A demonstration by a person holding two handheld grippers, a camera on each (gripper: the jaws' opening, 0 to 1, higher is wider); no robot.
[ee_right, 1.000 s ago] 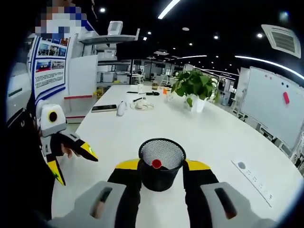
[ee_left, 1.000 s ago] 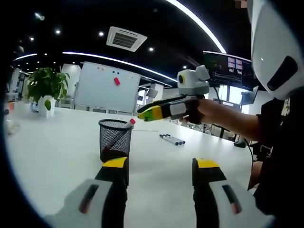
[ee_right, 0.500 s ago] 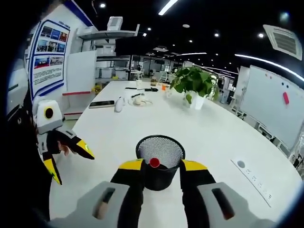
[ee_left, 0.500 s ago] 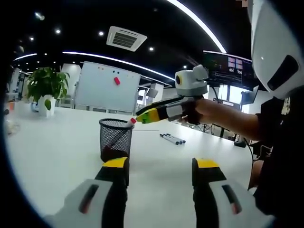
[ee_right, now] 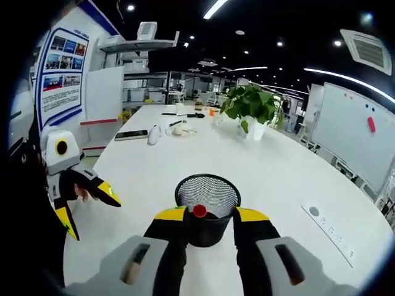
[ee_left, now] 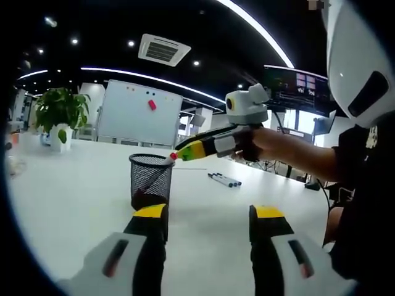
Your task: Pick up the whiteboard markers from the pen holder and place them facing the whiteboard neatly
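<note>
Marker leaning in holder, red cap up

One black mesh pen holder stands on the white bench, with one red-capped marker in it. Two or three markers lie together on the bench; the exact count is unclear. One whiteboard, one potted plant.
</note>
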